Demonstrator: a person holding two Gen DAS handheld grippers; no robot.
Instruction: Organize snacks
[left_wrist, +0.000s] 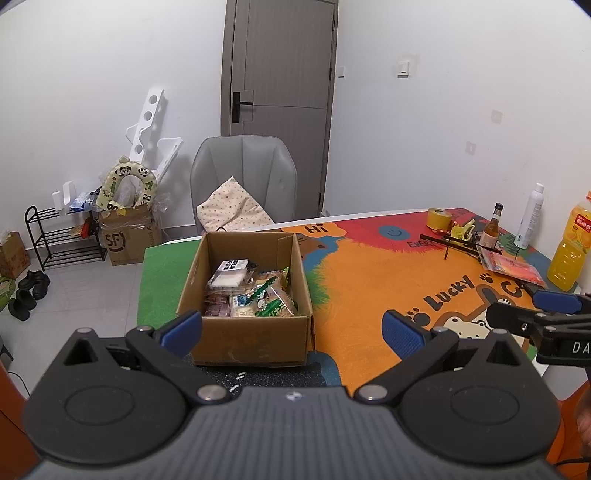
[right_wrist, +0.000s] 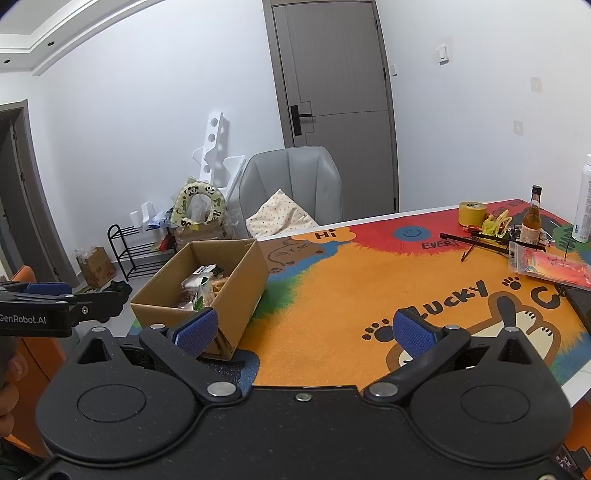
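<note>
While we look along the left hand-held gripper, its blue-padded fingers stand wide apart and hold nothing. A cardboard box sits on the counter straight ahead of it, just beyond the fingertips, its near wall framed between them. Its long axis runs away from us, from near to far. Inside lie the snack packets, piled mostly toward the near and right part of the box floor. At the right edge we see the right hand-held gripper from the side, hovering over the colourful cartoon mat. Far right on the counter stand a roll of tape, a small brown bottle, a white spray can and an orange drink bottle; a flat red packet lies near them.

From the right hand-held gripper's own view, its fingers are likewise spread wide and empty, hanging over bare mat. The box lies to its left, its near right corner beside the left fingertip. The red packet lies well apart, far and to the right.

We judge the left hand nearer the box, and the right hand nearer the red packet, if that counts as a snack to gather.
</note>
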